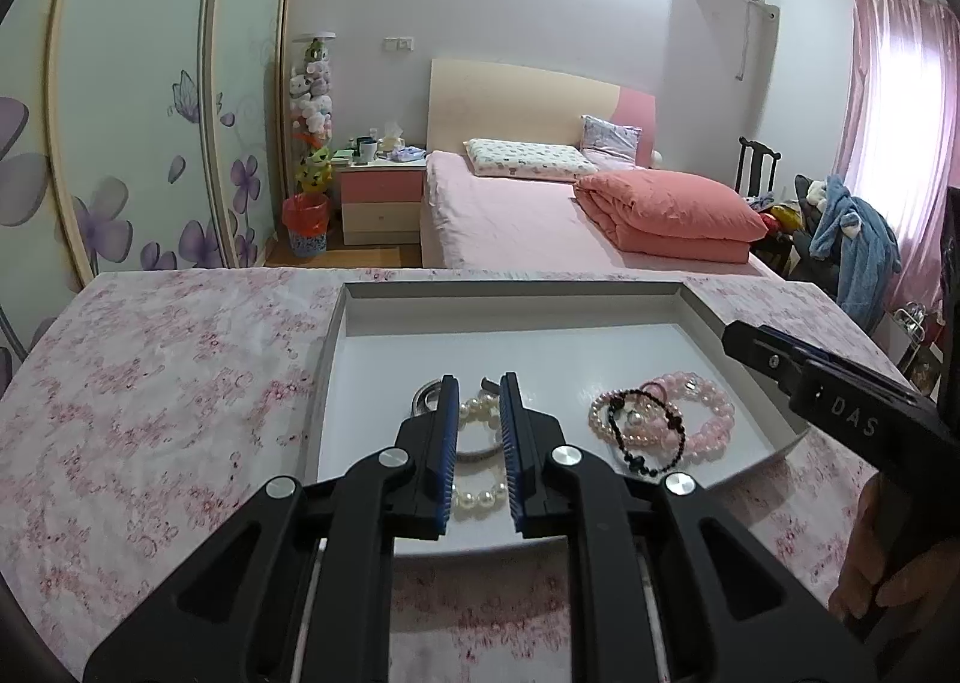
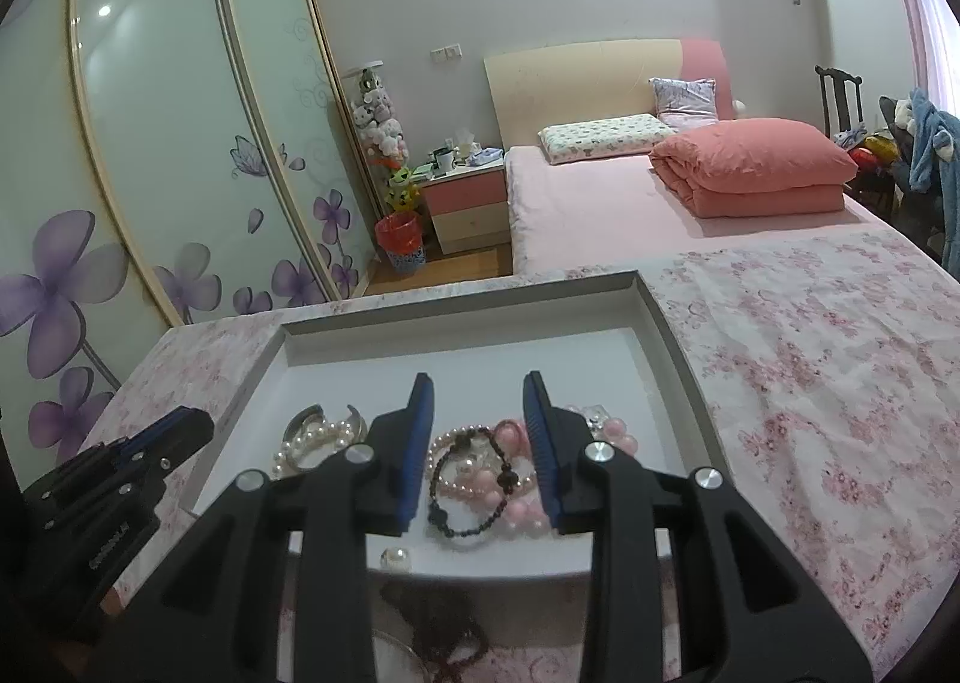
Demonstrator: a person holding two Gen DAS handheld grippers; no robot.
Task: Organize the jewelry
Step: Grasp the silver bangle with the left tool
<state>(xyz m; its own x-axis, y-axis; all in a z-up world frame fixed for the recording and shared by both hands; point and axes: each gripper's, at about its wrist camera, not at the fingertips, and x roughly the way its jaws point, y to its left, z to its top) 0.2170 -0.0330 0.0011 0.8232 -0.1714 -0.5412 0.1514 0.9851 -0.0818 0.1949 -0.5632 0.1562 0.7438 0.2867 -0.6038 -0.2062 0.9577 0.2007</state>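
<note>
We see the flowered tablecloth [image 1: 150,383] filling the lower half of both views, and on it the shallow white tray [image 1: 516,302], which takes the centre of each frame.

Inside the tray, toward its near edge, most of the jewelry is already gathered. In the left wrist view the pink bead bracelets [image 1: 696,413] lie at centre right, with a dark bead bracelet [image 1: 645,431] draped over them. A white pearl bracelet [image 1: 477,497] lies at lower centre, overlapping a silver bangle [image 1: 427,396].

We judge the task well along but not finished. In the right wrist view a dark reddish bead string [image 2: 444,623] lies on the cloth at bottom centre, outside the tray's near edge, beside part of a clear bangle [image 2: 396,644]. A single round pearl piece [image 2: 396,559] sits just inside that edge. Whether the pieces in the tray still need separating we cannot tell.

Our left gripper [image 1: 478,431] hangs over the pearl bracelet, its jaws at a narrow gap, holding nothing. Our right gripper [image 2: 478,443] hangs over the pink and dark bracelets, jaws moderately wide and empty.
</note>
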